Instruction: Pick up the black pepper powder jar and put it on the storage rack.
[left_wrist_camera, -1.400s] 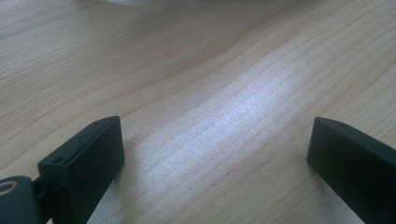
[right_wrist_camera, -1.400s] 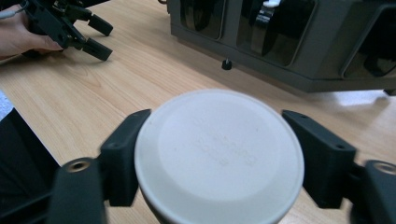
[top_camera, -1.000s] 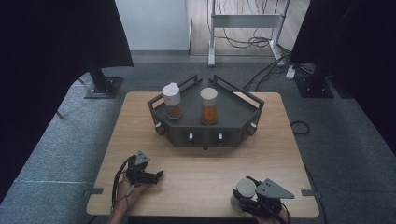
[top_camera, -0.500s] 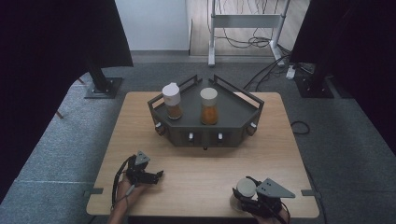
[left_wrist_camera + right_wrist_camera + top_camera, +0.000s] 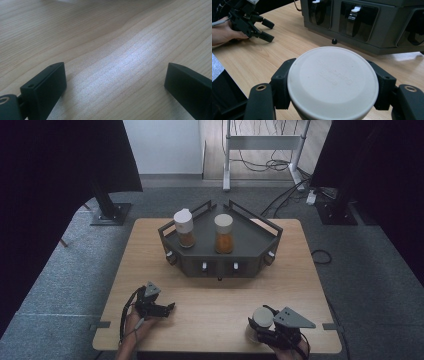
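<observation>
Right hand-held gripper [image 5: 332,100], near right, level, clamps one white-lidded round jar [image 5: 332,81]; left hand-held gripper [image 5: 117,82] rests open on the wooden surface [image 5: 215,305]. Two similar jars [image 5: 184,228] stand on the far rack [image 5: 220,262].

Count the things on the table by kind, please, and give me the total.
Jars with white lids: 3, two on the rack and one in the right tool
Rack: 1
Tools: 2, left and right
Total: 6
</observation>
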Action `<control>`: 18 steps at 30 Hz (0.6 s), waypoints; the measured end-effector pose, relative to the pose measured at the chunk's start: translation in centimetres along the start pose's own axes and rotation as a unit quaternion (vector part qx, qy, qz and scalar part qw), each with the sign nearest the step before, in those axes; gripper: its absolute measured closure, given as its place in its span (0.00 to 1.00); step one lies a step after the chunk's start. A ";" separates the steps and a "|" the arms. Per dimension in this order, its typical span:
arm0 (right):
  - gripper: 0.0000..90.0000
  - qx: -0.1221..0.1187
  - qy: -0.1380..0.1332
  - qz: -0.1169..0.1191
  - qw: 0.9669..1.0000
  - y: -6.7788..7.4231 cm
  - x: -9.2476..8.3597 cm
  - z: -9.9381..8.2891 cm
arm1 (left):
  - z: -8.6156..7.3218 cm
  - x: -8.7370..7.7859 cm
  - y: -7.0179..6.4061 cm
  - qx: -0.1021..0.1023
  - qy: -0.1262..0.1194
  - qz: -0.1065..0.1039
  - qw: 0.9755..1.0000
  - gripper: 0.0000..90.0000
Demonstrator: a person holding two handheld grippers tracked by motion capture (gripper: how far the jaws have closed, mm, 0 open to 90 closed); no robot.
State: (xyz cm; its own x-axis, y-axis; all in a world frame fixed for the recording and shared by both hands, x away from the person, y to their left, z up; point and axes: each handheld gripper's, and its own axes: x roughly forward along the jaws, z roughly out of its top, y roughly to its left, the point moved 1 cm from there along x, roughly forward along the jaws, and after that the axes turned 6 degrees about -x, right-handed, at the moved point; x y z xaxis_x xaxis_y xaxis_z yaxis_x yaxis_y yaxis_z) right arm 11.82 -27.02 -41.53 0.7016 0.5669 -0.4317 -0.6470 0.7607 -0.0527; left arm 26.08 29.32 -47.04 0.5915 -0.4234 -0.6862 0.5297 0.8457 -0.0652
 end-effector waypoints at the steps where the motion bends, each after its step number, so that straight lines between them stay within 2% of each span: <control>1: 0.37 -0.001 0.000 0.000 1.000 -0.1 0.0 0.2 | 0.0 0.0 0.0 0.000 0.000 0.000 1.000 0.04; 18: 0.37 -0.005 0.001 -0.002 1.000 -1.8 0.6 3.2 | 0.0 0.0 0.0 0.000 0.000 0.000 1.000 0.04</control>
State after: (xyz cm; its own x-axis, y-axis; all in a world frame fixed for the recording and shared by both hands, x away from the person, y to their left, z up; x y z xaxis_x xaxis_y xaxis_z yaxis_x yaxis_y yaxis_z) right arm 14.37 -27.05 -38.75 0.7043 0.5626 -0.4330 -0.6464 0.7604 -0.0634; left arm 26.09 29.32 -47.03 0.5911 -0.4233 -0.6866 0.5298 0.8456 -0.0652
